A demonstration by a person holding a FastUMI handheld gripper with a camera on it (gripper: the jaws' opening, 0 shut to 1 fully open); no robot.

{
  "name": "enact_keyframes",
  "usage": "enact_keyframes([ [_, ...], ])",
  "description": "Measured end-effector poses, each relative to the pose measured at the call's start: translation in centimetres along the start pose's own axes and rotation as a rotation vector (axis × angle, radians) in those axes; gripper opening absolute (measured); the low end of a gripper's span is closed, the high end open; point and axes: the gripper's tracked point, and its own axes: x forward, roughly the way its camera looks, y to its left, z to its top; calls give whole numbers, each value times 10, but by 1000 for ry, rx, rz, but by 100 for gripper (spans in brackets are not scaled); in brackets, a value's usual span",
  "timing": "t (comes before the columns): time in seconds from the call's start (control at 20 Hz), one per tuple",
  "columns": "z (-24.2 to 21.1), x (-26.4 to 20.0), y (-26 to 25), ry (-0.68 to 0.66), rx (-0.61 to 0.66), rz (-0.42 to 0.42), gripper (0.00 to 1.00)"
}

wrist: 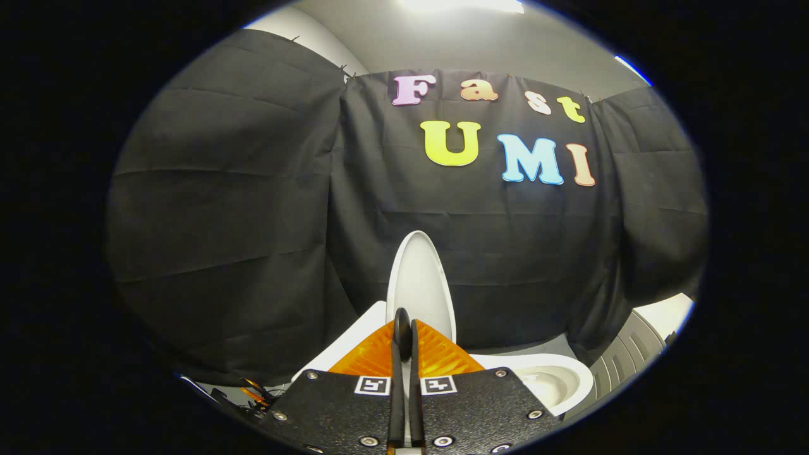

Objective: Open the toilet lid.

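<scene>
Black cloth [253, 208] hangs in folds as the booth's wall, under a grey ceiling [468, 44] with a bright light [461, 5] at 12 o'clock. At about 4 o'clock from the fingertips stands a ribbed white panel [622, 357]; what it belongs to cannot be told. At about 8 o'clock, low by the cloth's hem, lies a small tangle of dark and orange parts [253, 395], too small to make out.

The gripper [404, 328] has its fingers [397, 379] drawn together, nearly touching, with nothing seen held between them. Just beyond the tips, at 12 o'clock, the lid [420, 278] stands raised, nearly upright, seen almost edge-on against the cloth. No contact between the tips and the lid can be made out.

The bowl [556, 379] lies open at about 4 o'clock from the tips, its white rim showing. Its inside looks white and shiny; whether water stands in it cannot be told. A flat white surface [344, 344] slopes at 8 o'clock from the tips.
</scene>
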Motion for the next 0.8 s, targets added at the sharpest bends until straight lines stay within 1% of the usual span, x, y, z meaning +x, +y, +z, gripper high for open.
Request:
enact_keyframes([
  [0.45,-6,7,18,7,-4,27,3],
  [0.55,-8,7,18,13,12,35,8],
  [0.65,-6,7,17,16,21,51,9],
  [0.75,-9,6,20,30,71,99,16],
  [0.8,-8,6,21,31,125,124,29],
])
